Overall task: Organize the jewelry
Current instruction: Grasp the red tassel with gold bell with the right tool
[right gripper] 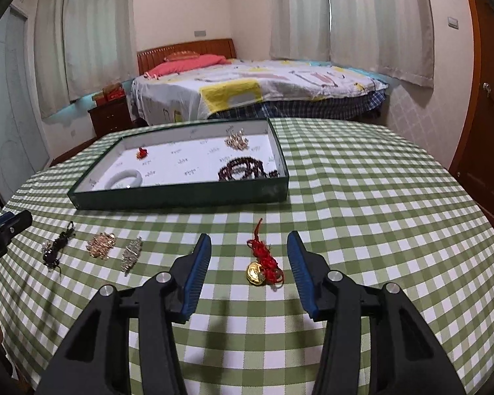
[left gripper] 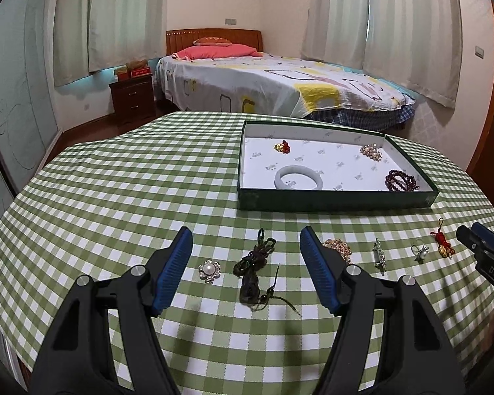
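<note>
- Far left, the left tool (left gripper: 246, 243) hangs over the green-checked desk (left gripper: 115, 177), jaws well apart and gripping nothing.
- Just inside its left pad (left gripper: 171, 273) lies a pearl flower brooch (left gripper: 209, 271), flat on the cloth and clear of the pad.
- Midway between the pads sits a dark knotted cord charm (left gripper: 254, 273), tails trailing back toward the tool; neither pad touches it.
- Partly hidden behind the right pad is a gold filigree piece (left gripper: 341, 248), and right of that come a slim silver brooch (left gripper: 379, 256) and a small pearl ring (left gripper: 420, 252).
- Beyond the left tool and to its right stands the dark green tray (left gripper: 332, 200), white-lined, holding a pale bangle (left gripper: 299, 177), a small red-and-gold charm (left gripper: 282, 146), a pearl cluster brooch (left gripper: 372, 152) and a dark beaded bracelet (left gripper: 401, 181).
- Over to the right tool (right gripper: 249, 243): jaws parted about halfway, also with nothing held.
- A red knotted charm with a gold ingot (right gripper: 263, 263) lies on the cloth in its gap, nearer the right pad (right gripper: 301, 273), touching neither.
- From this wrist the tray sits ahead and to the left of the tool.
- Behind the desk is a bed (left gripper: 280, 82) with a patterned sheet.
</note>
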`<state>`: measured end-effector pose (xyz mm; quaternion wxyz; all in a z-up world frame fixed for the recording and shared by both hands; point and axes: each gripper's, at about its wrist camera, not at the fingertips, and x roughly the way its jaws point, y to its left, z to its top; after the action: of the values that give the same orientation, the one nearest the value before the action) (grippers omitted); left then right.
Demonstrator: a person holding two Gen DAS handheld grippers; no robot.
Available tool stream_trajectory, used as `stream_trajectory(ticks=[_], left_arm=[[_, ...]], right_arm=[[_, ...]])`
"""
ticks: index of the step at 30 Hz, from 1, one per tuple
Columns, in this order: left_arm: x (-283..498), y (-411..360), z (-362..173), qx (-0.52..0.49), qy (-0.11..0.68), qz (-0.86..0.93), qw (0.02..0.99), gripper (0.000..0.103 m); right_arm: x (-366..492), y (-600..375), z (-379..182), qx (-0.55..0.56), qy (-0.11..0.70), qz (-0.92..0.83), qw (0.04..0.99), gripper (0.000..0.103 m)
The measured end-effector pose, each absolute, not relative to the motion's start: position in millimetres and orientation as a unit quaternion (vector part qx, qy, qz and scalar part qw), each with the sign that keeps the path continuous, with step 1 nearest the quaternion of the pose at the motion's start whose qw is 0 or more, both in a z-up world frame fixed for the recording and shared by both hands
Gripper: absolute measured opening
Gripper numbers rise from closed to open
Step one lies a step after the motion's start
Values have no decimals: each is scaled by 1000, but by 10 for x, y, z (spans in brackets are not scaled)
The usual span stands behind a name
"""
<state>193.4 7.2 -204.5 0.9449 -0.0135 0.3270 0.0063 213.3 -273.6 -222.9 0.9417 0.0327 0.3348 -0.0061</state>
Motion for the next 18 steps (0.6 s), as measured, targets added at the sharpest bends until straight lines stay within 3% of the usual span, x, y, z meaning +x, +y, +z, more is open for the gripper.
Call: stream_trajectory(ticks=[18], left_arm=[[1979, 114, -2176, -15, 345, 10, 938, 66]], right_arm=[[2437, -2789, -2524, 42, 429, -17, 902, 42]])
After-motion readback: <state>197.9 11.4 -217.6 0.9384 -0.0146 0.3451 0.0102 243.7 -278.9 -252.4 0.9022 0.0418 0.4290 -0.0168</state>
